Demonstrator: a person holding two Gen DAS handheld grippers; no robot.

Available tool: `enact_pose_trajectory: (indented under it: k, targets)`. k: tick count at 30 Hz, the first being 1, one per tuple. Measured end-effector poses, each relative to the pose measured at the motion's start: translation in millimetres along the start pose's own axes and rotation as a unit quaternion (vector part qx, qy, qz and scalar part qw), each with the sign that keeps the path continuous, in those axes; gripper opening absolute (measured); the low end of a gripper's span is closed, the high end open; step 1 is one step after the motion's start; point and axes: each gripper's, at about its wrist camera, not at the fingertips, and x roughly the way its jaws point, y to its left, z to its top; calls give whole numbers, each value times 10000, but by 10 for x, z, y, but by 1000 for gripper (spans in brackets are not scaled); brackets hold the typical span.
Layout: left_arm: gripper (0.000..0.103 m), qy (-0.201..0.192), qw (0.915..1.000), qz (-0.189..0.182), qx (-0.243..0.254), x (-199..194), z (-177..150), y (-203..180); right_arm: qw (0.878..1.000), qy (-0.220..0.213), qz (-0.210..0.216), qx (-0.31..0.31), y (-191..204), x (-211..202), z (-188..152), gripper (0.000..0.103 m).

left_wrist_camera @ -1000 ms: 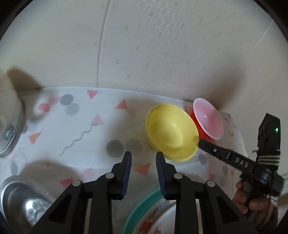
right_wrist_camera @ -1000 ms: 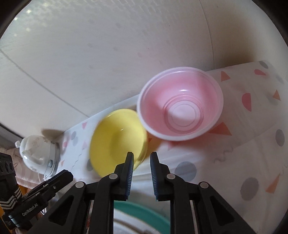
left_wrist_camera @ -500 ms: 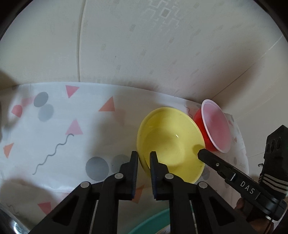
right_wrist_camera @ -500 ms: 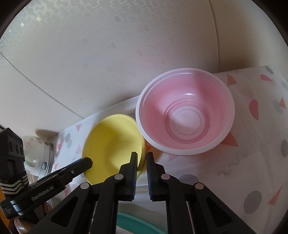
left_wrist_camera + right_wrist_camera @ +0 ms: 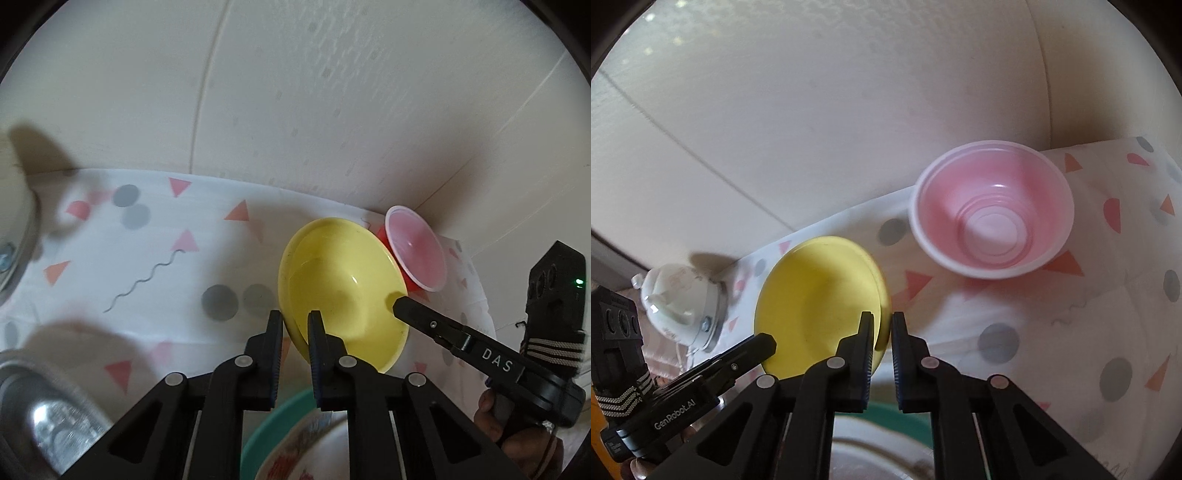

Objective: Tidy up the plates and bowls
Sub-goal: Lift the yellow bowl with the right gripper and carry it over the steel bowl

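Note:
A yellow bowl (image 5: 343, 288) is held between both grippers above a patterned tablecloth (image 5: 155, 266). My left gripper (image 5: 295, 328) is shut on its left rim. My right gripper (image 5: 881, 332) is shut on the opposite rim, and the yellow bowl (image 5: 820, 302) looks raised off the cloth. The right gripper also shows in the left wrist view (image 5: 402, 306). A red bowl with a pale pink inside (image 5: 415, 251) stands behind the yellow one near the wall corner; it also shows in the right wrist view (image 5: 991, 214).
A teal-rimmed plate with a printed plate on it (image 5: 273, 435) lies just below the grippers. A steel bowl (image 5: 51, 421) sits at lower left. A white lidded pot (image 5: 679, 302) stands at the left. The wall runs close behind the table.
Both grippers have closed on the yellow bowl's rims. The bowl has moved left, away from the red bowl, and now looks lifted.

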Motion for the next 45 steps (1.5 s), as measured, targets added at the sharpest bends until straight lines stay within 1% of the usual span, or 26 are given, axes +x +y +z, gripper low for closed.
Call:
enact_pose_trajectory:
  k: [8, 17, 23, 30, 35, 39, 45]
  targets:
    - [14, -383, 9992, 32, -90, -528, -287, 99, 9990, -30, 280, -344, 331, -212, -205, 9]
    - [14, -594, 9979, 132, -234, -887, -601, 291, 9965, 86, 447, -699, 662, -314, -475, 9]
    - [14, -738, 9962, 199, -416, -1166, -766, 515, 9936, 159, 606, -940, 925, -344, -613, 9]
    - [14, -872, 9930, 308, -733, -1455, -920, 853, 9881, 300, 855, -1243, 1300, -275, -736, 9]
    - [14, -945, 9895, 436, -1008, -1625, -1056, 1130, 9825, 428, 1017, -1501, 1630, -154, -859, 9]
    - [14, -895, 9868, 591, -1211, -1647, -1179, 1348, 9795, 601, 1054, -1608, 1788, 4, -966, 9]
    - [14, -698, 9857, 694, -1370, -1598, -1287, 1569, 9764, 881, 956, -1727, 1930, 201, -1122, 9]
